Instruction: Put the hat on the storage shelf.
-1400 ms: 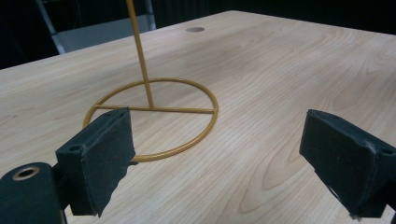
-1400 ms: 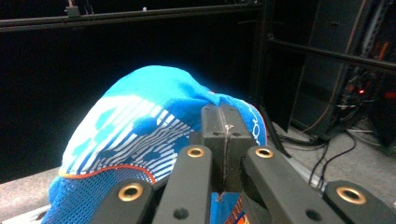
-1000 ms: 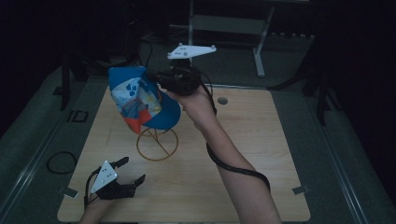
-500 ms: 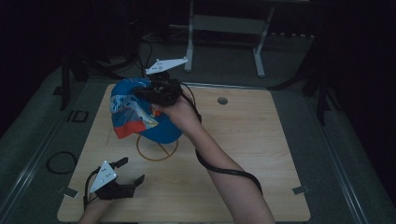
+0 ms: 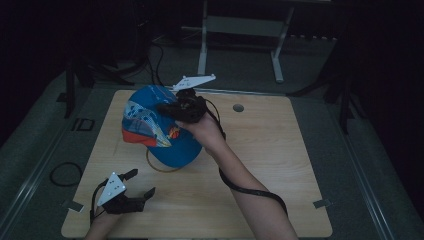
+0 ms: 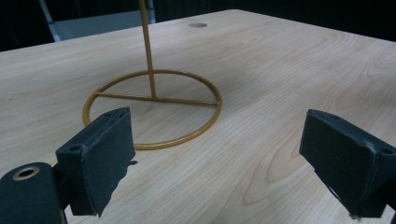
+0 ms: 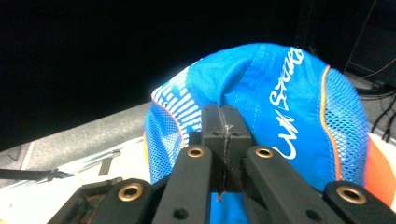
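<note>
Lowering blue cap (image 5: 162, 132), pinched in clenched right tool (image 5: 172, 108), above gold stand (image 6: 152, 100) on tabletop (image 5: 280, 150). Left tool (image 5: 142, 185) released, resting nearby. Next: seat crown on the stand's post, then release.

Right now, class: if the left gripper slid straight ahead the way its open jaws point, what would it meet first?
Most likely the gold wire stand: its ring base lies directly ahead of the left gripper on the wooden table, with bare wood between, though depth is hard to judge.

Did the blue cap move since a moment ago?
Yes. The blue cap, pinched in the right gripper, came down toward the gold stand and now covers most of its ring on the table.
</note>
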The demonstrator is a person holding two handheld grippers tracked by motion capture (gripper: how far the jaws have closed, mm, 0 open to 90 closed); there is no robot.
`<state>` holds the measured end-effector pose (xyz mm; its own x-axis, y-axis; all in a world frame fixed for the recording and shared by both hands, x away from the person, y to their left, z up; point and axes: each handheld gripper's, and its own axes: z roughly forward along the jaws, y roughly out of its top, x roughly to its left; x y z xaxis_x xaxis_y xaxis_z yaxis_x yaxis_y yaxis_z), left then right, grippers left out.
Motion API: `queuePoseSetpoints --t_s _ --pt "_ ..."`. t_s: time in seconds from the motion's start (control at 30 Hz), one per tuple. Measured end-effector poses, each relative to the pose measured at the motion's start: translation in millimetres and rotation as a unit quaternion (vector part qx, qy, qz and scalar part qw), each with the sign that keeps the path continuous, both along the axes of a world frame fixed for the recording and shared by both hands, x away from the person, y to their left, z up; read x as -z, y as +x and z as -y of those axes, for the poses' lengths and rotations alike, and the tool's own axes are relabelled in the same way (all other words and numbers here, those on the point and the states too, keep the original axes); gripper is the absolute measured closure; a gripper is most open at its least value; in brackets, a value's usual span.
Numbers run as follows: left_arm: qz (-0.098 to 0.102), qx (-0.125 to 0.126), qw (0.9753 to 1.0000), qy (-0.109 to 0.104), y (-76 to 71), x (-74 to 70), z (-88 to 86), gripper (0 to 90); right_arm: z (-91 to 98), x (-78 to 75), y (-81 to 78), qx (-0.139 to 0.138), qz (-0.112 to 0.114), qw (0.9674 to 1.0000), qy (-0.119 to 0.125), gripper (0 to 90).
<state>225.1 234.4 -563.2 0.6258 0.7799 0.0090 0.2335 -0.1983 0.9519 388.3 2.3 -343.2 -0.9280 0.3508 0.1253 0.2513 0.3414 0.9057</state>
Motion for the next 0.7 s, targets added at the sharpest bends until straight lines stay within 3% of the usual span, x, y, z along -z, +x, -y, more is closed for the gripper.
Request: queuePoseSetpoints --t_s 0.43,0.7 --pt "-0.001 0.0 1.0 0.0 0.2 0.6 0.5 10.4 17.9 25.9 -10.8 0.004 -0.009 0.9999 0.005 90.0" --pt "-0.001 0.001 1.0 -0.002 0.3 0.8 0.5 10.4 22.7 33.6 -14.3 0.001 -0.011 0.9999 0.01 90.0"
